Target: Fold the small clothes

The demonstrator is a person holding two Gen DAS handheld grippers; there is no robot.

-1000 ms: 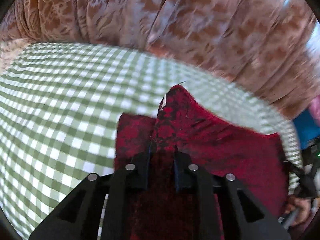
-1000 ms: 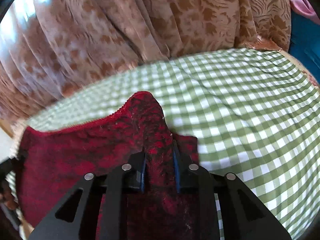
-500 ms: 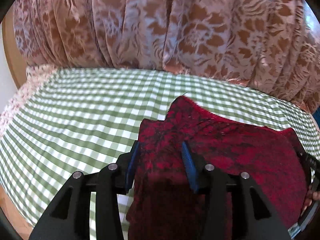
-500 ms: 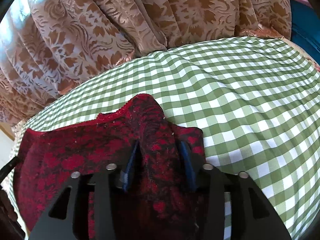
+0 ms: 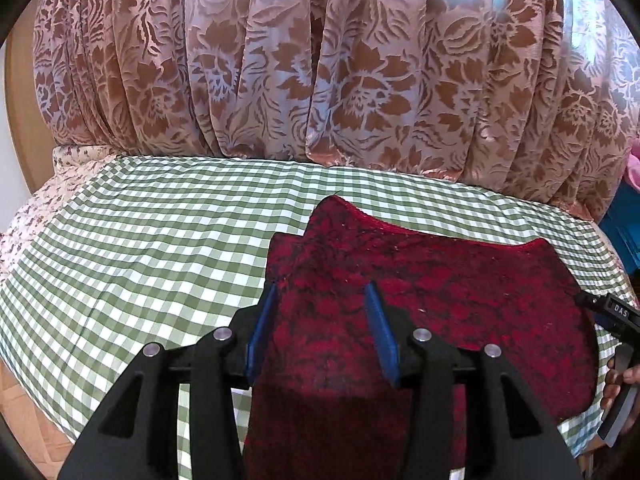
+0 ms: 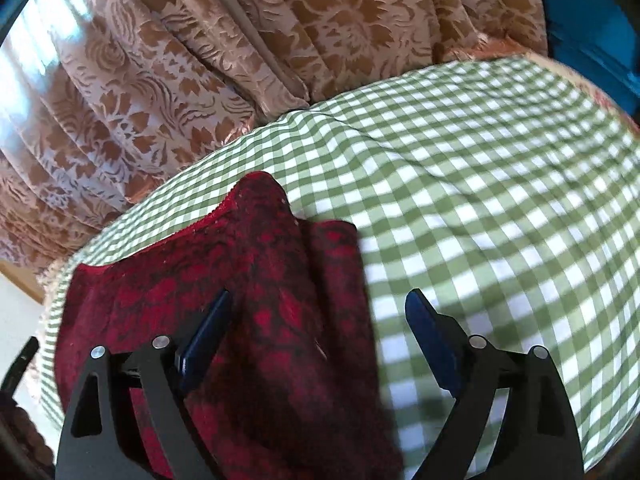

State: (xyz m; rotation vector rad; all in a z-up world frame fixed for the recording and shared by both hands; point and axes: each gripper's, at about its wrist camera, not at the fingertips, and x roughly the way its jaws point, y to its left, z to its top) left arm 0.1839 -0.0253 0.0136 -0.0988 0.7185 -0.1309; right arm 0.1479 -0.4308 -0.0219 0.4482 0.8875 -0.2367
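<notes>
A dark red garment (image 5: 460, 292) with a black flower pattern lies folded on the green checked cloth (image 5: 140, 260). Its upper layer ends in a peak at the far left corner, and a lower layer shows beside it. My left gripper (image 5: 320, 292) hovers over that left part; its jaws are opening, and the fabric lies between the blue pads (image 5: 378, 320) without being pinched. In the right wrist view the same garment (image 6: 260, 300) fills the lower left. My right gripper (image 6: 320, 300) is opening wide over its right edge, the pads clear of the fabric.
A brown and pink flowered curtain (image 5: 320, 80) hangs right behind the table. The other gripper's body (image 5: 612, 312) and a hand (image 5: 618, 380) sit at the garment's right end. Something blue (image 6: 592, 20) stands at the right, and wooden floor (image 5: 24, 412) shows at the lower left.
Both grippers were shut on the garment's raised corners and have let go. Their jaws have spread, the right one most, and both have drawn back. The fabric has settled flat.
</notes>
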